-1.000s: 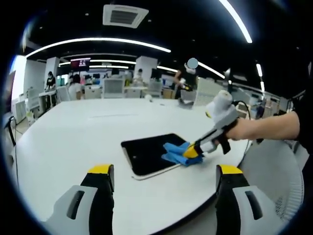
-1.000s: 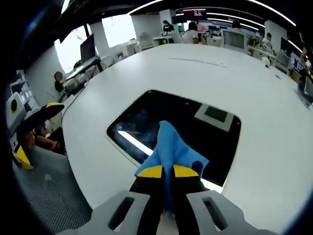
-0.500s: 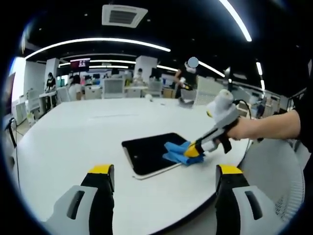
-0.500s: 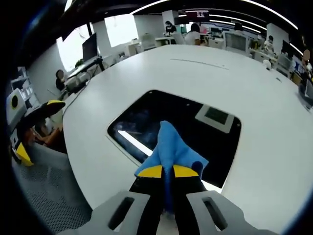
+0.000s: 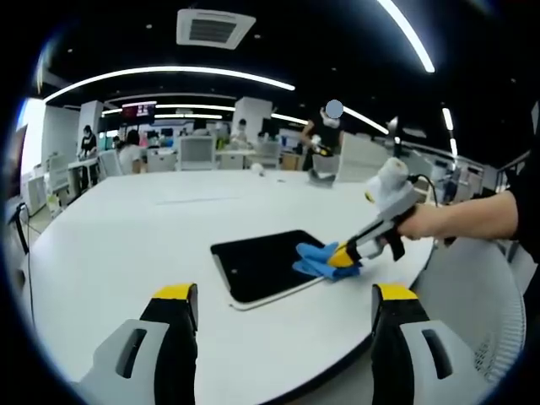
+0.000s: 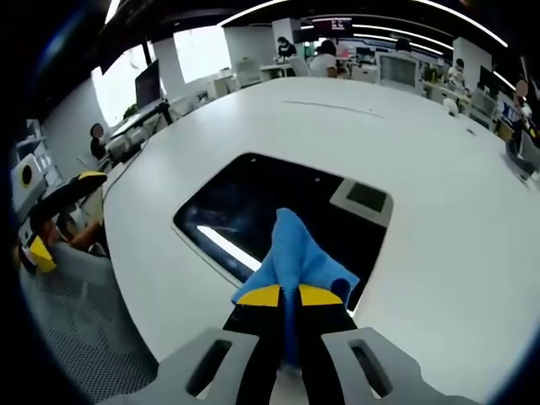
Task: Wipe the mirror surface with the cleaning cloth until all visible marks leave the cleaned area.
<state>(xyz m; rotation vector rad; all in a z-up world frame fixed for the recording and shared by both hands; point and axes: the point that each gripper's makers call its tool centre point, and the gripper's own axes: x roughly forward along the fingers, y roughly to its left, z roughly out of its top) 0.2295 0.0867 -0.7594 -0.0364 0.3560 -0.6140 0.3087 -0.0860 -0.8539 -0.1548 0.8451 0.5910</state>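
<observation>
Since a second ago the right gripper [image 6: 283, 297], jaws clamped on the soft blue cleaning cloth [image 6: 295, 257], has slid toward the mirror [image 5: 266, 264] edge, while the left gripper [image 5: 283, 295] jaws stand apart.

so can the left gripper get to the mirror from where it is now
Probably yes. The left gripper hangs open, holding nothing, above bare white table, and nothing lies between it and the near edge of the mirror. The right gripper and its blue cloth occupy only the mirror's far right corner.
</observation>
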